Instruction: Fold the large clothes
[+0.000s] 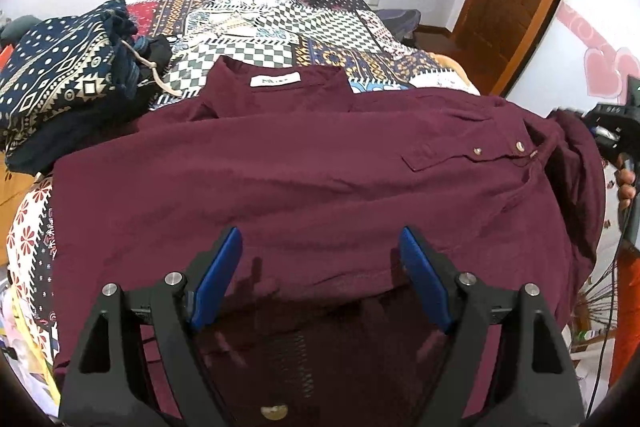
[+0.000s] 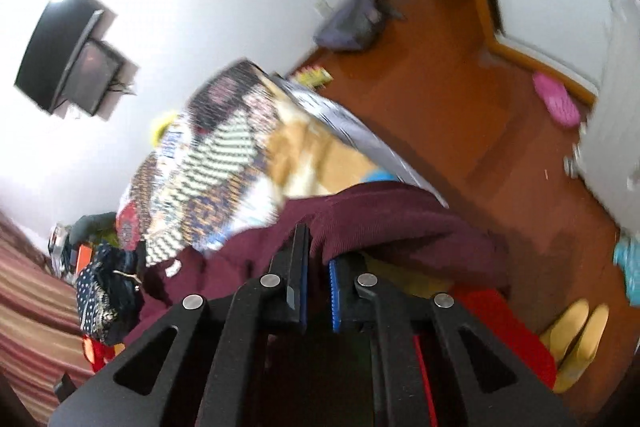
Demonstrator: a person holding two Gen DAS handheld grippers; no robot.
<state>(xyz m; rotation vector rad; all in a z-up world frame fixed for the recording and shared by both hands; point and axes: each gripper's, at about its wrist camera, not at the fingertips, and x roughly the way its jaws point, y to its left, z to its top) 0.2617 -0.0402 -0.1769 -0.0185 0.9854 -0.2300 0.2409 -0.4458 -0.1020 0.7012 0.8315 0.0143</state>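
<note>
The right gripper is clamped on a fold of the maroon shirt; the left gripper is held apart above the shirt's hem.

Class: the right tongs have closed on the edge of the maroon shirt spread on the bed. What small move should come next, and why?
Probably carry the pinched edge across toward the shirt's middle. The right tongs are shut on the maroon shirt, its edge lifted off the bed, while the left tongs hover open above flat cloth.

Maroon shirt on a multicoloured patchwork-patterned bedspread.
</note>
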